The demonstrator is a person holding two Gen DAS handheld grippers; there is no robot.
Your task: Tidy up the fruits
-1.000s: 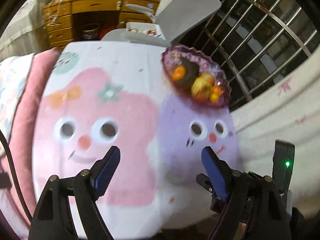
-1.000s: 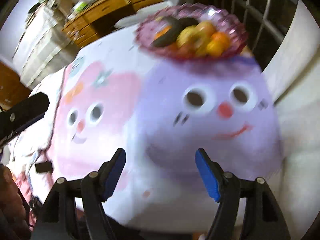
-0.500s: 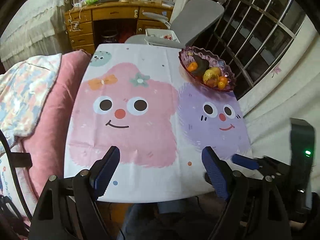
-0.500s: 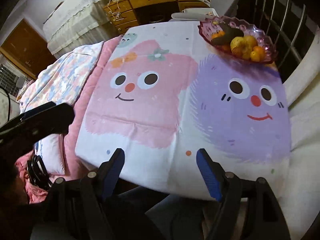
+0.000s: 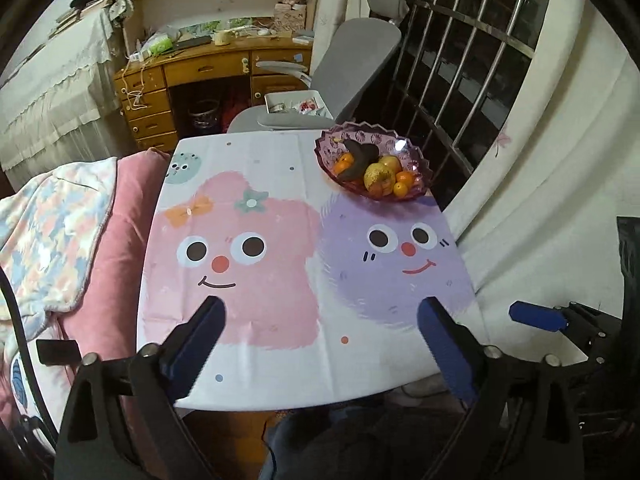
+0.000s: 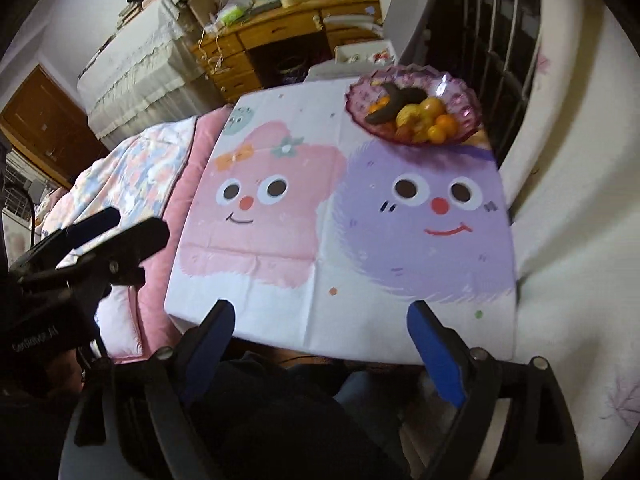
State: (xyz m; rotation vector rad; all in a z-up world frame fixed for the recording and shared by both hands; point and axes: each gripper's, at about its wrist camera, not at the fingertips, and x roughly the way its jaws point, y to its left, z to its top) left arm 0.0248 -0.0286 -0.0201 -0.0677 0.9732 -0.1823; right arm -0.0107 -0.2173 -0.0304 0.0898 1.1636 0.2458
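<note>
1. The table [image 5: 280, 360] stood beside a pink bed [image 5: 120, 208] and carried a cloth printed with a pink face and a purple face. Its near half was bare.
2. A wooden desk [image 5: 208, 68] stood beyond the table, with clutter on its top and shelves above it.
3. A grey chair [image 5: 352, 68] stood between desk and table, and a white tray [image 5: 298, 105] with small items lay on its seat.
4. The bowl [image 5: 416, 160], a purple scalloped dish, sat on the table's far right corner, next to the barred window [image 5: 460, 60].
5. The bowl held all the fruit: a dark banana [image 5: 360, 158] lay across the top, a yellow pear-like fruit [image 5: 378, 174] sat in the middle, and several oranges [image 5: 401, 189] crowded around them. The exact count of oranges could not be told.
6. The left gripper [image 5: 320, 320] hung above the table's near edge, well apart from the bowl. Its jaws had just been opening and stood wide, with nothing between them.
7. The right gripper [image 6: 318, 326] hung likewise over the near edge, well apart from the bowl. Its jaws had also just been opening and stood released, empty.
8. Each gripper showed at the edge of the other's view.
</note>
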